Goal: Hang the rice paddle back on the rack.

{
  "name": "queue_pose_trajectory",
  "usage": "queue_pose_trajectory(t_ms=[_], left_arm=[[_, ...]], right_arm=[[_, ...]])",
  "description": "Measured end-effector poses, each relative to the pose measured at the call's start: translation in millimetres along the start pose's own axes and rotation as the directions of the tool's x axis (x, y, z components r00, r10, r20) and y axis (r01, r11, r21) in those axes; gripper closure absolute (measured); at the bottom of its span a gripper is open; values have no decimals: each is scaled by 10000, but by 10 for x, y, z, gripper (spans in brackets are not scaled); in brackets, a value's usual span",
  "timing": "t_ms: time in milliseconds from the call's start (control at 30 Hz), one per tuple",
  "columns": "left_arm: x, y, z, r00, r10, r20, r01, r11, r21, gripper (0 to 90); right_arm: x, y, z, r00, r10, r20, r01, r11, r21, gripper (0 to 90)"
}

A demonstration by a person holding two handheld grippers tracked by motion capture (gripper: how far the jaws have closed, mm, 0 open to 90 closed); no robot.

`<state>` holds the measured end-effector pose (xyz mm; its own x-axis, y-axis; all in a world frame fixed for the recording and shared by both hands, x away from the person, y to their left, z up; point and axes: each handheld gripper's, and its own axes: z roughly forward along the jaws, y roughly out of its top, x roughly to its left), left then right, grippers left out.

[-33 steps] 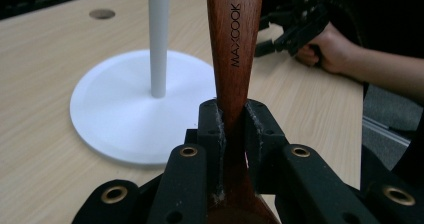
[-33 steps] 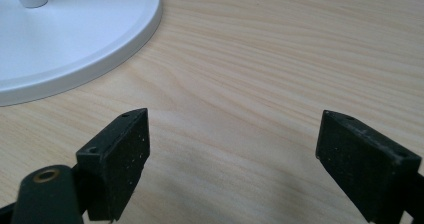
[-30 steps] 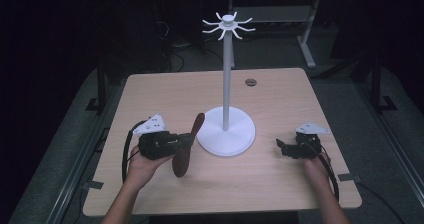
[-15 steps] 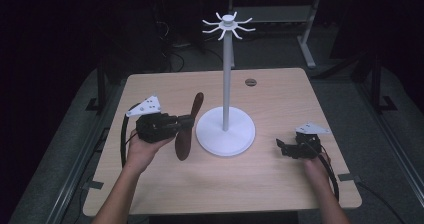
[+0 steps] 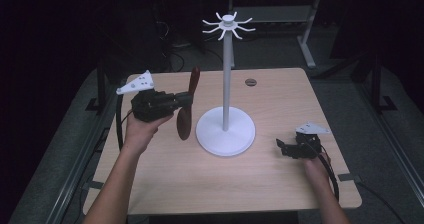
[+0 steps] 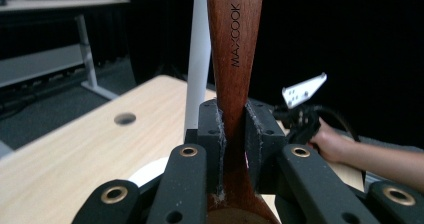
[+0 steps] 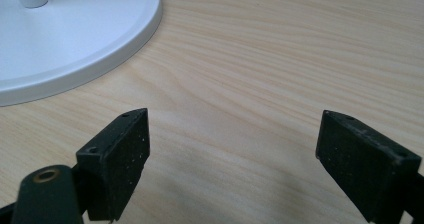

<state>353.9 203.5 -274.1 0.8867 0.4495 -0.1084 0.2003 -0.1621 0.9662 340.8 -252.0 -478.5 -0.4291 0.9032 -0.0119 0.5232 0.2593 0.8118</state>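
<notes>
The left hand-held gripper [image 5: 182, 101] was held up on a raised forearm, pointing sideways toward the right, its jaws clamped tight. The right hand-held gripper [image 5: 281, 147] lay low, its hand [image 5: 314, 164] behind it, jaws spread wide with nothing between them.

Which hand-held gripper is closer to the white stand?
Left. The left hand-held gripper holds the wooden spoon upright just beside the white stand, lifted off the table. The right hand-held gripper rests open on the table, farther from the stand's base.
</notes>
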Motion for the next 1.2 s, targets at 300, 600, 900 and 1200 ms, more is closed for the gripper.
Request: queue_pose_trajectory(t_ms=[300, 600, 900, 1200], left_arm=[[39, 393, 5, 9993, 363, 2, -363, 9980, -524, 785], [51, 646, 56, 9976, 696, 8, -694, 9947, -755, 785], [108, 748, 130, 9976, 688, -55, -690, 9953, -683, 785], [110, 727, 233, 9980, 626, 84, -621, 9968, -507, 785]], right_arm=[[-1, 0, -1, 10000, 6, -2, -6, 10000, -7, 134], [-3, -1, 0, 10000, 22, -11, -22, 10000, -13, 134], [-3, -1, -1, 10000, 25, -20, -25, 10000, -12, 134], [-3, -1, -1, 10000, 21, -30, -21, 10000, -18, 135]])
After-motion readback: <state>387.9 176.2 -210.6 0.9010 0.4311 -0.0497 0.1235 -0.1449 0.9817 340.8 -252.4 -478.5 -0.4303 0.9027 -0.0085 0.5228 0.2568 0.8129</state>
